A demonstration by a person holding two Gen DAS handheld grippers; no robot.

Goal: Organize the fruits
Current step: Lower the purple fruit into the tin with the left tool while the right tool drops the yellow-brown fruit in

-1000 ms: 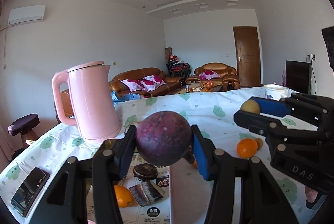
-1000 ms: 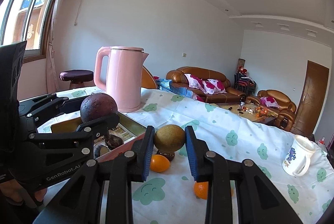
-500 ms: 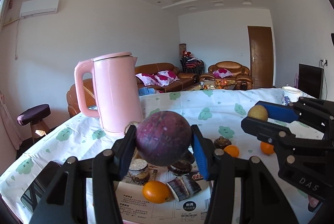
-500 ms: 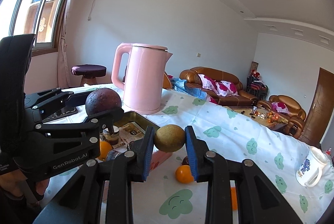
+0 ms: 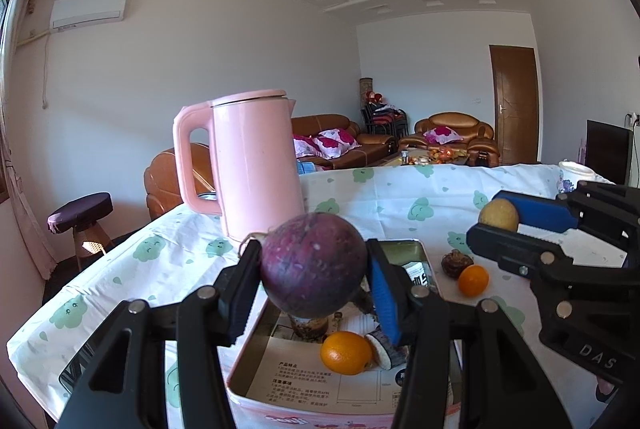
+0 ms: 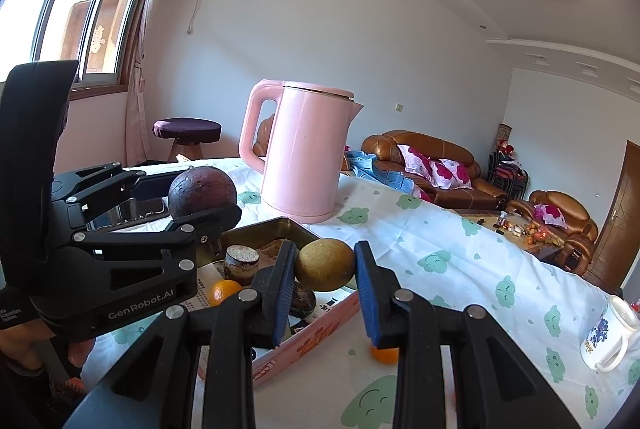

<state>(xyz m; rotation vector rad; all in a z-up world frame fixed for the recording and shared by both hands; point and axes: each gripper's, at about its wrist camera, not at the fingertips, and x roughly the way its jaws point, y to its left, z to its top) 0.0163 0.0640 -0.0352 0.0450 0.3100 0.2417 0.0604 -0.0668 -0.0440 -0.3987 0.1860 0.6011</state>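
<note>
Left gripper (image 5: 314, 279): clamped on purple fruit (image 5: 314, 269), held above tin tray (image 5: 416, 249).
Right gripper (image 6: 325, 271): clamped on brown-yellow fruit (image 6: 325, 263).

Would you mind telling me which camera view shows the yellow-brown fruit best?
The right wrist view: the yellow-brown fruit sits centred and large, clamped between the right tool's blue pads. The left wrist view shows it only small at the right edge, partly hidden behind a black finger.
</note>
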